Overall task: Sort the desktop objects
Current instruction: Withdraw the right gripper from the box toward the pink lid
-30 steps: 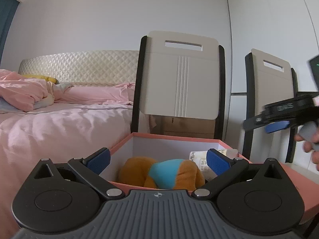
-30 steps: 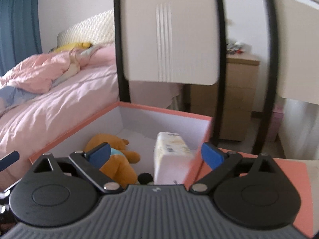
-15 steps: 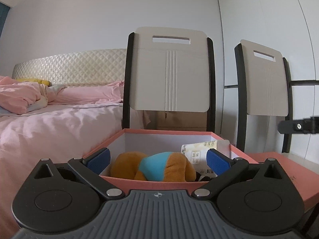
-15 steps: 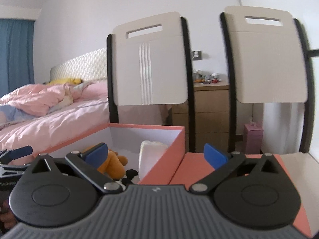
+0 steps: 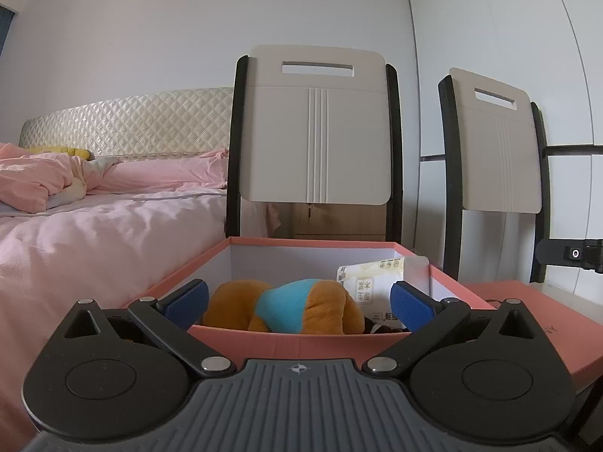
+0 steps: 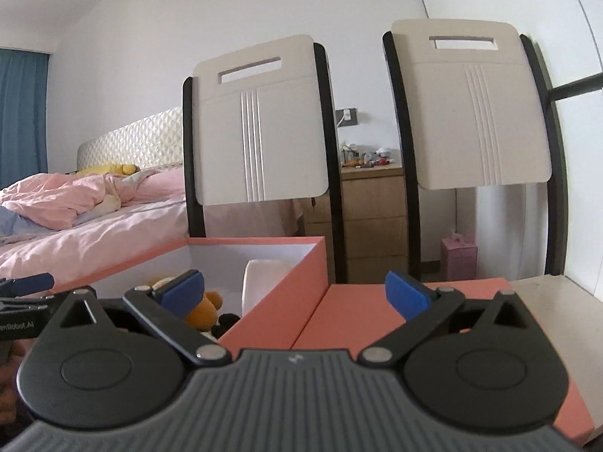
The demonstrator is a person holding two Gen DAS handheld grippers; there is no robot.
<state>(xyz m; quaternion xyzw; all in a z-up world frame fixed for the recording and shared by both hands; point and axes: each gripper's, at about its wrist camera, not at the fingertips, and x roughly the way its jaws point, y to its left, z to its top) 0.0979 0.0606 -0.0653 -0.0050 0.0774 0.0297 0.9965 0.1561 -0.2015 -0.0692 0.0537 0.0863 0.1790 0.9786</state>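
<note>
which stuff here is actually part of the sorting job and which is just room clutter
Part of the job:
- coral box
- plush toy inside it
- tissue pack inside it
- coral lid beside the box
- left claw, right claw, both open and empty

Just lying about:
- bed
- two chairs
- nightstand
- pink bag

both grippers have black linkage arms, silver pivot screws, blue pads and ribbed grey bodies.
</note>
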